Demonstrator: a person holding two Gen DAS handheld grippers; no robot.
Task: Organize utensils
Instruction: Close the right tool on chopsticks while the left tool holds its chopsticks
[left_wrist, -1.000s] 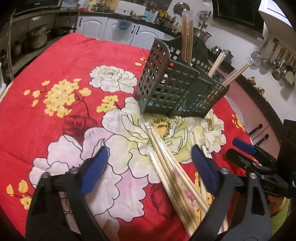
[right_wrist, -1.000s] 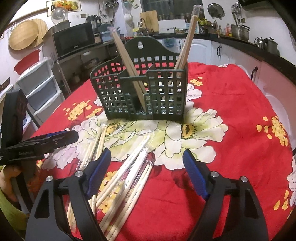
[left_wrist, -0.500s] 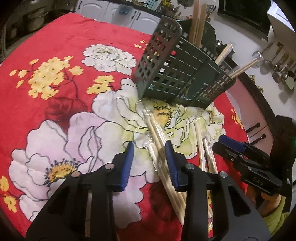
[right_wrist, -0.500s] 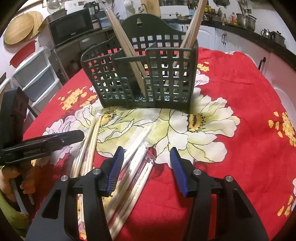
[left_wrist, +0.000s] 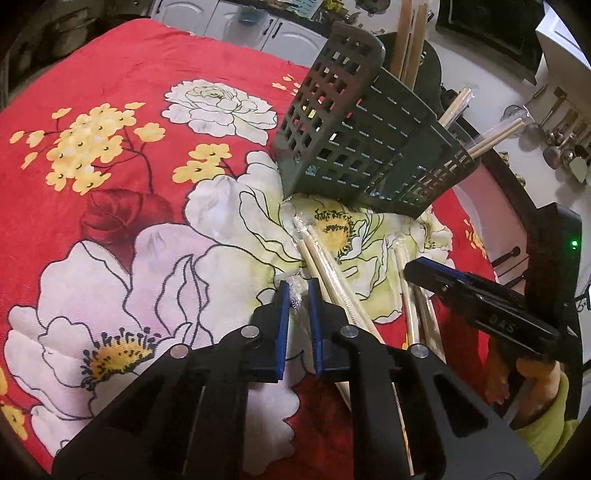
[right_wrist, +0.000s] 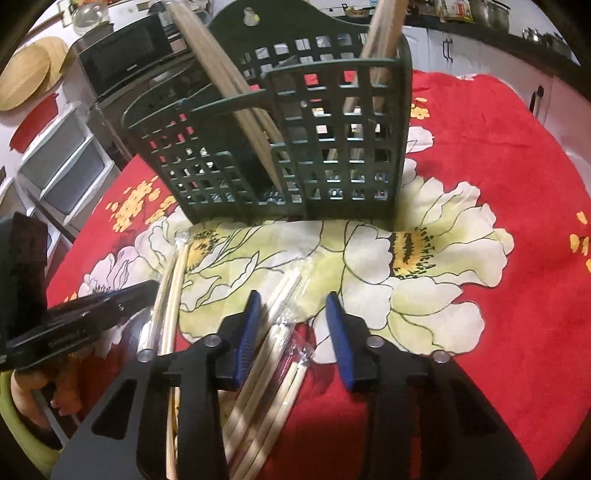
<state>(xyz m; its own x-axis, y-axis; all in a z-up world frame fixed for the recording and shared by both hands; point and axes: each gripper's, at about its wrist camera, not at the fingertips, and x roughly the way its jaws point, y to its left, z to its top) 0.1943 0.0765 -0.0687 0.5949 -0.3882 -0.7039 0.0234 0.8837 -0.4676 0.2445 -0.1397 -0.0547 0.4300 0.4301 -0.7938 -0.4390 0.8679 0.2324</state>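
While left gripper (left_wrist: 297, 295) pinched only the plastic wrapper end of a chopstick pack (left_wrist: 334, 291) lying before the green basket (left_wrist: 365, 155), right gripper (right_wrist: 293, 310) straddled another pack, jaws spread; film risked slipping or tearing on lift.

A dark green lattice caddy (right_wrist: 280, 147) stands upright on the red floral cloth, split into compartments; wrapped wooden chopsticks (right_wrist: 221, 88) lean inside one, and more (right_wrist: 380, 29) rise from another. In front of it, several clear-wrapped chopstick pairs (right_wrist: 280, 354) lie flat on the cloth, fanned toward the caddy.
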